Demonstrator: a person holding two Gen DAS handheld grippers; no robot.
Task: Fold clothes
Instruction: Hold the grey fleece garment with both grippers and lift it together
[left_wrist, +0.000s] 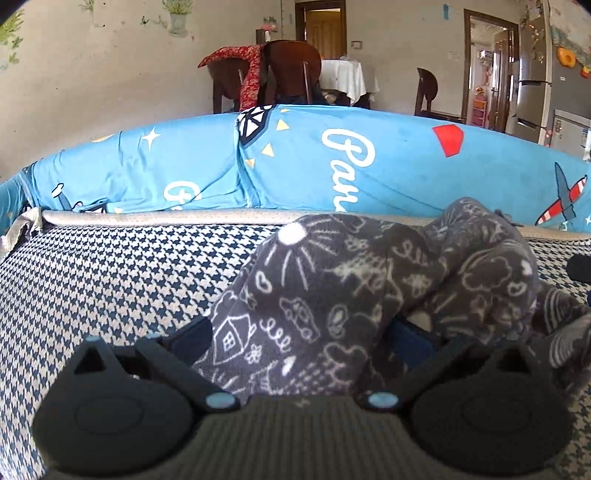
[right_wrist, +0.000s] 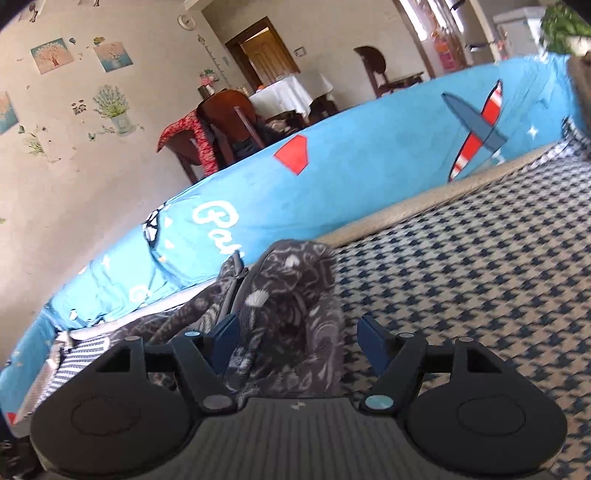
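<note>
The grey fleece garment with white doodle print (left_wrist: 332, 295) lies bunched in a soft heap on the blue-and-cream houndstooth sofa seat (left_wrist: 110, 288), close under the bright blue printed cover (left_wrist: 332, 166) draped over the backrest at twelve o'clock.

In the left wrist view the left tongs (left_wrist: 301, 334) are spread, with a thick fold of fleece filling the gap between them; one blue pad shows at nine o'clock of the cloth, the other peeks out at three o'clock. Nothing is pinched yet. In the right wrist view the right tongs (right_wrist: 297, 339) are also spread — the left-hand pad touches the fleece, the right-hand pad stands clear over bare houndstooth.

The step in hand looks like taking hold of the garment to lift and spread it flat. To do it well, each pair of tongs should close on a single edge or seam rather than a wad of layers; the left seems to have too much cloth between its pads. The two grips should sit well apart, so the fleece opens when raised.

Both tools are held low and nearly level with the seat, pointing toward the backrest — the right one rolled to one side, its horizon tilted.
</note>
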